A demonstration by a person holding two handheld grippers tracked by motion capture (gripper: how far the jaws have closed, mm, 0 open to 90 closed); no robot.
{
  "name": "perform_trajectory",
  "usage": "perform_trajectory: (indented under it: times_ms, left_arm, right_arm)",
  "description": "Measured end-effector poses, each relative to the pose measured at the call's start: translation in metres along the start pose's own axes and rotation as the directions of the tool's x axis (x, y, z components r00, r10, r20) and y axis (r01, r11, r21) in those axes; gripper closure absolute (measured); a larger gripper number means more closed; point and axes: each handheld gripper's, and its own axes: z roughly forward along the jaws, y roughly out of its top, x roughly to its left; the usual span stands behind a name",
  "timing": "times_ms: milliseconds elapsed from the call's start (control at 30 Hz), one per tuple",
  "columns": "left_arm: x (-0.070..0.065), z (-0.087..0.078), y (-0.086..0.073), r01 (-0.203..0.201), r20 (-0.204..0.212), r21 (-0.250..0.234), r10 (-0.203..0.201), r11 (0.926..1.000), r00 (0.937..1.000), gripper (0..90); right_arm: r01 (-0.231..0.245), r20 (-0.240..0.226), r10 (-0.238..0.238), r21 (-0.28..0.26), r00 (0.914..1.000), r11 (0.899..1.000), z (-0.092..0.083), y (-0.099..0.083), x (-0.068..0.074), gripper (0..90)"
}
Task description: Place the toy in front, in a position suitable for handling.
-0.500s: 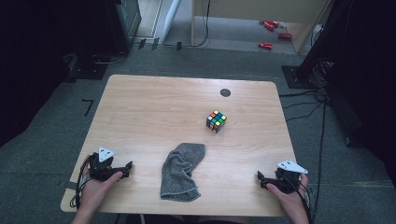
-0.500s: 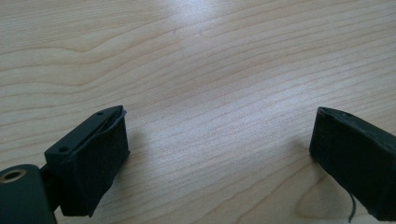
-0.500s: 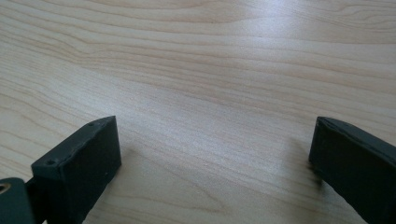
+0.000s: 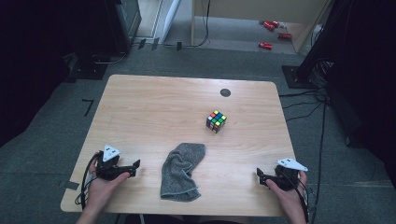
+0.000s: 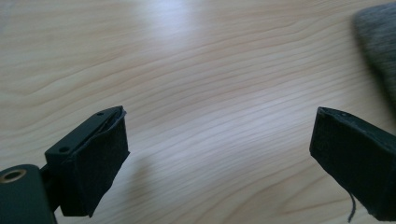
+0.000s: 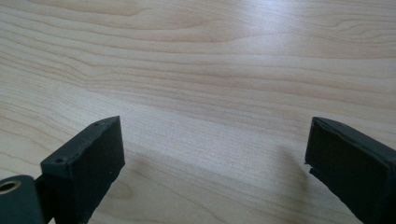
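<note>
From the high view, the wooden table (image 4: pixel 154 107) carried a puzzle cube (image 4: pixel 216 121) right of centre and a crumpled grey towel (image 4: pixel 181 171) near the front edge, the two well apart. A small dark disc (image 4: pixel 225 92) sat near the far edge. The left gripper (image 4: pixel 133 167) lay low at the front left corner in the person's left hand (image 4: pixel 103 184), its tips pointing towards the towel but apart from it. The right gripper (image 4: pixel 260 175) lay at the front right in the right hand (image 4: pixel 286 192), pointing inward. Some red items (image 4: pixel 272 32) lay on the floor beyond the table; they were too small to identify. Against the picture from half a second before, nothing on the table had shifted, and both hands sat in the same spots.

In the left gripper view, the left gripper (image 5: pixel 219 158) had its jaws spread wide over bare wood, nothing between them. A grey edge of the towel (image 5: pixel 380 46) showed at the upper right.

In the right gripper view, the right gripper (image 6: pixel 215 158) was likewise wide apart and empty, with the table's (image 6: pixel 210 70) pale grain running across beyond it.
</note>
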Motion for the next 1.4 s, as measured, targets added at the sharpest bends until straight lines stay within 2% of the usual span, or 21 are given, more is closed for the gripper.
perform_trajectory:
  times_ms: [100, 133, 167, 233, 300, 333, 467, 567, 600, 633, 700, 733, 833, 900, 967, 1000, 1067, 1167, 1233, 1300, 1400]
  left_arm:
    - [-0.015, 0.002, 0.005, -0.031, 0.052, -0.012, 0.031, 0.9995, 0.9982, 5.0]
    - [-0.015, 0.002, 0.005, -0.031, 0.052, -0.012, 0.031, 0.9995, 0.9982, 5.0]
    - [-0.024, 0.005, 0.008, -0.051, 0.087, -0.015, 0.052, 0.9986, 0.9948, 5.0]
    - [-0.032, 0.008, 0.01, -0.065, 0.132, -0.016, 0.067, 0.9977, 0.989, 5.1]
    - [-0.042, 0.011, 0.013, -0.093, 0.16, -0.021, 0.095, 0.9955, 0.9825, 7.2]
    - [-0.047, 0.012, 0.015, -0.114, 0.182, -0.025, 0.117, 0.9932, 0.9763, 8.7]
    - [-0.068, 0.019, 0.02, -0.157, 0.266, -0.039, 0.161, 0.9869, 0.9505, 15.6]
    - [-0.08, 0.028, 0.022, -0.189, 0.288, -0.027, 0.189, 0.9815, 0.9389, 25.1]
    - [-0.08, 0.028, 0.022, -0.189, 0.288, -0.027, 0.189, 0.9815, 0.9389, 28.3]
    - [-0.085, 0.033, 0.023, -0.207, 0.289, -0.029, 0.206, 0.9779, 0.9347, 36.5]
    - [-0.086, 0.035, 0.025, -0.199, 0.27, -0.033, 0.201, 0.9794, 0.9418, 51.6]
    - [-0.087, 0.035, 0.027, -0.203, 0.257, -0.037, 0.206, 0.9785, 0.9443, 64.0]
    - [-0.083, 0.036, 0.03, -0.199, 0.231, -0.052, 0.206, 0.9786, 0.951, 81.2]
    - [-0.076, 0.035, 0.032, -0.182, 0.219, -0.055, 0.19, 0.9818, 0.9571, 86.5]
    - [-0.066, 0.033, 0.032, -0.169, 0.211, -0.058, 0.178, 0.9838, 0.9611, 87.9]
    - [-0.066, 0.033, 0.032, -0.169, 0.211, -0.058, 0.178, 0.9838, 0.9611, 87.9]
    - [-0.049, 0.029, 0.031, -0.142, 0.184, -0.064, 0.152, 0.9878, 0.9712, 88.3]
    - [-0.031, 0.025, 0.029, -0.123, 0.144, -0.062, 0.131, 0.9904, 0.9808, 88.2]
    - [-0.02, 0.022, 0.026, -0.093, 0.129, -0.061, 0.1, 0.9939, 0.9866, 87.3]
    - [-0.013, 0.019, 0.024, -0.064, 0.12, -0.065, 0.071, 0.9958, 0.9902, 81.3]
    - [-0.01, 0.016, 0.024, -0.045, 0.132, -0.08, 0.055, 0.9958, 0.9897, 69.3]
  right_arm:
    - [0.001, 0.004, -0.001, -0.003, 1.0, 1.0, -0.001, 0.001, 0.001, 4.5]
    - [0.001, 0.004, -0.001, -0.003, 1.0, 1.0, -0.001, 0.001, 0.001, 4.5]
    - [0.001, 0.007, -0.001, -0.007, 1.0, 1.0, -0.002, 0.002, 0.001, 4.7]
    - [-0.002, 0.01, 0.002, -0.011, 1.0, 1.0, -0.003, 0.002, 0.001, 4.9]
    - [-0.001, 0.01, 0.001, -0.016, 1.0, 1.0, -0.004, 0.003, 0.001, 5.1]
    - [-0.001, 0.01, 0.001, -0.018, 0.9999, 1.0, -0.004, 0.003, 0.002, 5.2]
    - [0.0, 0.004, 0.0, -0.024, 1.0, 1.0, -0.005, 0.005, 0.004, 5.4]
    - [0.008, -0.003, -0.008, -0.028, 1.0, 1.0, -0.005, 0.006, 0.007, 5.5]
    - [0.008, -0.003, -0.008, -0.028, 1.0, 1.0, -0.005, 0.006, 0.007, 5.5]
    - [0.013, -0.009, -0.014, -0.033, 0.9999, 0.999, -0.006, 0.007, 0.01, 5.5]
    - [0.011, -0.015, -0.012, -0.037, 0.9998, 0.999, -0.005, 0.008, 0.012, 5.5]
    - [0.006, -0.019, -0.007, -0.042, 0.9998, 0.999, -0.005, 0.009, 0.013, 5.5]
    - [-0.004, -0.023, 0.003, -0.051, 0.9997, 0.999, -0.004, 0.012, 0.016, 6.6]
    - [-0.001, -0.025, -0.001, -0.055, 0.9997, 0.998, -0.002, 0.014, 0.02, 6.7]
    - [0.005, -0.038, -0.007, -0.059, 0.9992, 0.998, -0.001, 0.017, 0.024, 6.7]
    - [0.005, -0.038, -0.007, -0.059, 0.9992, 0.998, -0.001, 0.017, 0.024, 6.7]
    - [0.008, -0.063, -0.012, -0.07, 0.9979, 0.998, 0.0, 0.024, 0.032, 6.7]
    - [0.011, -0.091, -0.019, -0.082, 0.9957, 0.997, 0.002, 0.032, 0.039, 6.9]
    - [0.025, -0.094, -0.033, -0.089, 0.995, 0.996, 0.005, 0.038, 0.044, 6.9]
    - [0.03, -0.107, -0.041, -0.107, 0.9934, 0.994, 0.009, 0.044, 0.049, 6.9]
    - [0.04, -0.122, -0.055, -0.119, 0.991, 0.992, 0.016, 0.054, 0.055, 6.9]
